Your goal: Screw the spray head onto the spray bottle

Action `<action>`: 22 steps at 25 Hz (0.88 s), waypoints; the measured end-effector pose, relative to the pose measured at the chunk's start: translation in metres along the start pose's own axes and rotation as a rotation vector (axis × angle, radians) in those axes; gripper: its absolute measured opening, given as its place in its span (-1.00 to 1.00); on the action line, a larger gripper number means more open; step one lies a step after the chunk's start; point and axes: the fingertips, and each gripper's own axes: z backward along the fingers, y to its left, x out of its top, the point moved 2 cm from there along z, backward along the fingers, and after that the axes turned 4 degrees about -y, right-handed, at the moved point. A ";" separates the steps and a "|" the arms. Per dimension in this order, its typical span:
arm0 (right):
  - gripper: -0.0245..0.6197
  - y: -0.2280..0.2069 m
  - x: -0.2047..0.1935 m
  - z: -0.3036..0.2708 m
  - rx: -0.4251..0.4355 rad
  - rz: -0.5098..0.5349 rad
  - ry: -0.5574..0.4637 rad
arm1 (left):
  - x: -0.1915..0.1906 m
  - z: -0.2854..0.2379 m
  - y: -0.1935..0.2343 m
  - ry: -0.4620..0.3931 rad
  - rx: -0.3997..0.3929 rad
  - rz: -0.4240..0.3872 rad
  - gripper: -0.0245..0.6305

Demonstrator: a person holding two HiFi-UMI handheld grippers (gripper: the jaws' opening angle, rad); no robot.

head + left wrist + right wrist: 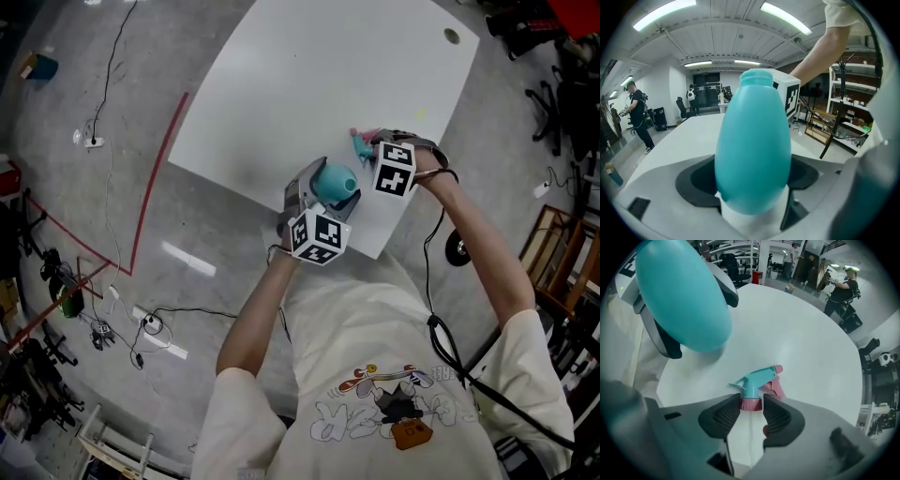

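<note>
My left gripper (326,195) is shut on a teal egg-shaped spray bottle (335,180), holding it above the near edge of the white table (309,84). In the left gripper view the bottle (752,150) stands between the black pads with its bare neck at the top. The spray head (757,380), teal with a pink collar and pink trigger, lies on the table. My right gripper (751,411) points down over it, jaws open, a pad at each side of the pink collar. In the head view the spray head (359,143) shows just left of the right gripper (370,150).
A small round hole (452,36) sits near the table's far right corner. Red tape (155,178) and cables (112,66) run over the grey floor at the left. Shelving (553,253) stands at the right. People (841,287) stand in the background.
</note>
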 end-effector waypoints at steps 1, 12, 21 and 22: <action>-0.46 0.001 0.000 -0.002 0.009 0.000 0.006 | -0.001 0.000 0.000 0.001 0.001 0.002 0.35; -0.50 0.005 0.007 0.021 0.015 -0.085 -0.107 | 0.013 0.007 0.003 0.029 0.013 0.000 0.35; -0.50 -0.037 0.046 0.186 -0.082 -0.341 -0.607 | 0.058 0.005 -0.009 0.050 0.023 -0.004 0.35; -0.50 -0.042 0.051 0.212 -0.094 -0.350 -0.679 | 0.066 0.005 -0.011 0.053 0.023 0.001 0.35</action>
